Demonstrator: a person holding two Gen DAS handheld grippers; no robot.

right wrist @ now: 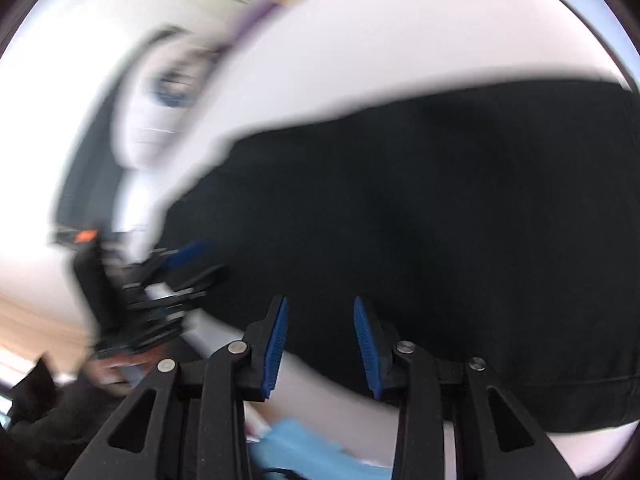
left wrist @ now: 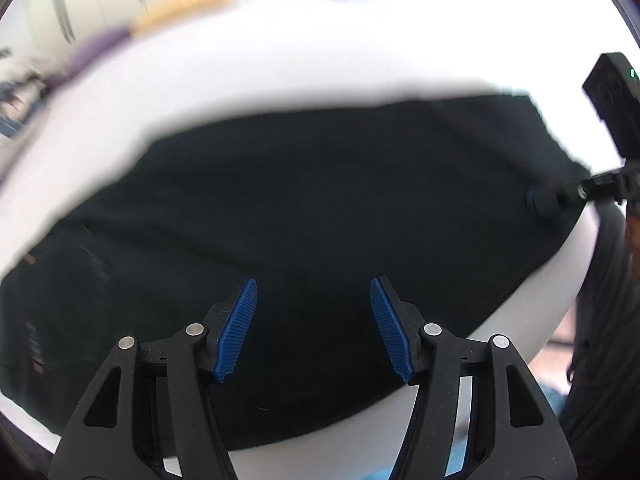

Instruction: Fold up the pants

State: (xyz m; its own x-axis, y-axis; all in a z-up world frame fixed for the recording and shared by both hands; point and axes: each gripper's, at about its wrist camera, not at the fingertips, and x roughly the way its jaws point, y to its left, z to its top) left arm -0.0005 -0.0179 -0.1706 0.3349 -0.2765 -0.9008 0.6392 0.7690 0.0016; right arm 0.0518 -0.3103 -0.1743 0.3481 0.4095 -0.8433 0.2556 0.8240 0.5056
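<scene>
Black pants [left wrist: 320, 208] lie flat on a white table [left wrist: 280, 52]. My left gripper [left wrist: 313, 292] is open and empty, its blue pads above the near part of the cloth. In the left wrist view the right gripper [left wrist: 538, 200] shows at the pants' right edge, its tip on the cloth. In the blurred right wrist view the pants [right wrist: 440, 220] fill the right half. My right gripper [right wrist: 320, 312] is open with nothing between its blue pads, over the pants' near edge. The left gripper [right wrist: 176, 268] shows blurred at the left.
The white table's [right wrist: 340, 60] near edge runs under both grippers. White cupboards [left wrist: 80, 0] and a purple and yellow strip [left wrist: 160, 20] stand behind the table. Light blue cloth [right wrist: 304, 444] shows below the table edge. A dark sleeve [left wrist: 600, 320] is at the right.
</scene>
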